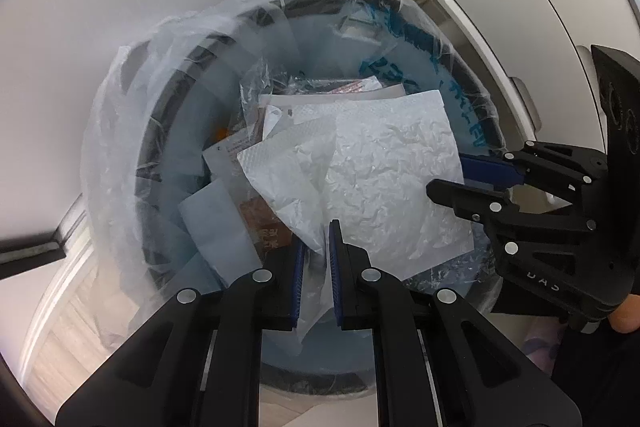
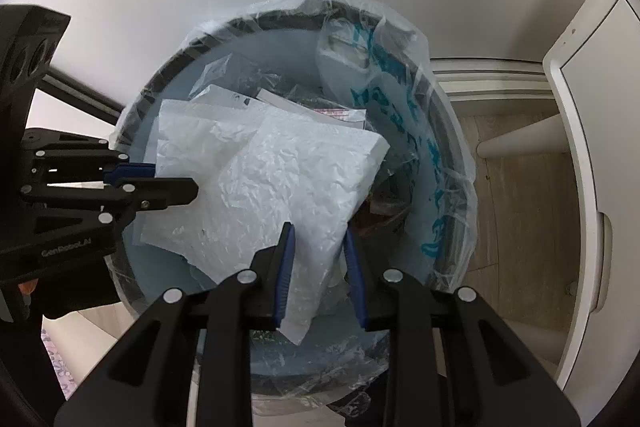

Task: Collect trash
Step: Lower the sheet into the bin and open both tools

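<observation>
Both grippers are being held over the bin point(image 1: 224, 39): the left gripper point(image 1: 318, 259) and right gripper point(image 2: 320, 267) are each being clamped on the white bag point(image 1: 384, 179) at lower centre.

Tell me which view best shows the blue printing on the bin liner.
The right wrist view: the blue printing runs unobstructed down the bin liner on the right side. In the left wrist view, only a shorter strip shows, partly hidden behind the crumpled white plastic bag.

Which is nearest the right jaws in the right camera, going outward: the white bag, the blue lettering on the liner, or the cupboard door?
1. White bag, between the jaws.
2. Blue lettering, on the liner to the right.
3. Cupboard door, far right, beyond the bin.
</observation>
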A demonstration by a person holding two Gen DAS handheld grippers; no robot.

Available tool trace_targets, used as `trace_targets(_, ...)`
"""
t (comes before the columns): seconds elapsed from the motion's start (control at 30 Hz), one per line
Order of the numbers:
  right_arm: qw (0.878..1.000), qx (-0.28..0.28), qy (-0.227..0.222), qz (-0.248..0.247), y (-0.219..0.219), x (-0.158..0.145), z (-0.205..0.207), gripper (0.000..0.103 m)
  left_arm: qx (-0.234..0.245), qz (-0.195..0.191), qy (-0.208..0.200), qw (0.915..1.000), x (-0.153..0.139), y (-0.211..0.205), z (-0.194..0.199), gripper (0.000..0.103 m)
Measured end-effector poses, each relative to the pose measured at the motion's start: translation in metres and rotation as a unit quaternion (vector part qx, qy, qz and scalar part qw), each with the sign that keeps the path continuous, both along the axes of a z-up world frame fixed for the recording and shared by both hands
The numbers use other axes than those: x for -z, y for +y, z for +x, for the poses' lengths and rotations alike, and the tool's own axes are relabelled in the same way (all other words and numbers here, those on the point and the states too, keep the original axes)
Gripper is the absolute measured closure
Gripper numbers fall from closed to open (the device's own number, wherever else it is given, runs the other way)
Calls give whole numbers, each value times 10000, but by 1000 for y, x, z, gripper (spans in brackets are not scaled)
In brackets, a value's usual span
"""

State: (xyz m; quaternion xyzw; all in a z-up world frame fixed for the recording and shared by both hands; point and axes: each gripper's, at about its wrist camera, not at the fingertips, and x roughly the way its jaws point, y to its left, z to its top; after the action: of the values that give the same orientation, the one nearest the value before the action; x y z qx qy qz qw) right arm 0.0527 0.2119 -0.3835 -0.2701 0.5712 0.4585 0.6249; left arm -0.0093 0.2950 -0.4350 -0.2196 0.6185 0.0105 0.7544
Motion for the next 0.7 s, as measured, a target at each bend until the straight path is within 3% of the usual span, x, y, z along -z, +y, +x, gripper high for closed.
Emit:
trace_targets(0.27,9998,-60,-185,46,-2,-5,-5,77,128,121,-70,9998,-4,0,0,94)
trace_targets(0.43,9993,-104,-356,91,-8,-34,-22,75,189,287,-196,9992,-16,-6,-7,90)
trace_targets(0.63,9970,-397,-643,162,-8,-52,-43,39,209,472,-403,9979,-33,-6,-14,69)
trace_targets(0.7,9958,-448,-776,207,-9,-58,-48,20,174,582,-497,9969,-38,-8,-13,50)
